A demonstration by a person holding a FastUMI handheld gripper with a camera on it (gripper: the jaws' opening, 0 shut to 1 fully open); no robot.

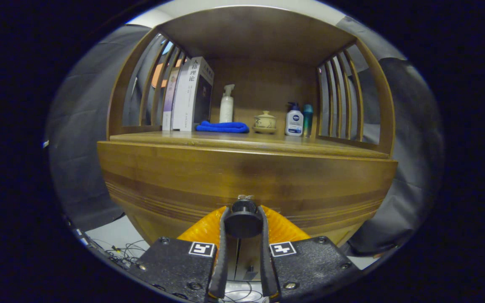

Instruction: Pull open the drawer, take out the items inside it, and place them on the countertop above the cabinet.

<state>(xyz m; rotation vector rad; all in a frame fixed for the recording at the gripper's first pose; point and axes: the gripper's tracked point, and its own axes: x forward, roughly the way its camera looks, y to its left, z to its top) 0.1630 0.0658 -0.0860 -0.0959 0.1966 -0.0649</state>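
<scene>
A recording booth: cloth walls (82,139) around a wooden cabinet (246,176).

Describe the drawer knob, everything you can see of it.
The drawer knob is a round, dark, matte knob, plastic or painted metal by its look, with a flat face and a narrower neck behind it. It projects from the wooden drawer front, low and near its middle. The gripper is shut on it: one finger presses each side of the knob. A small pale scrap sits just above it on the wood; what it is cannot be told.
</scene>
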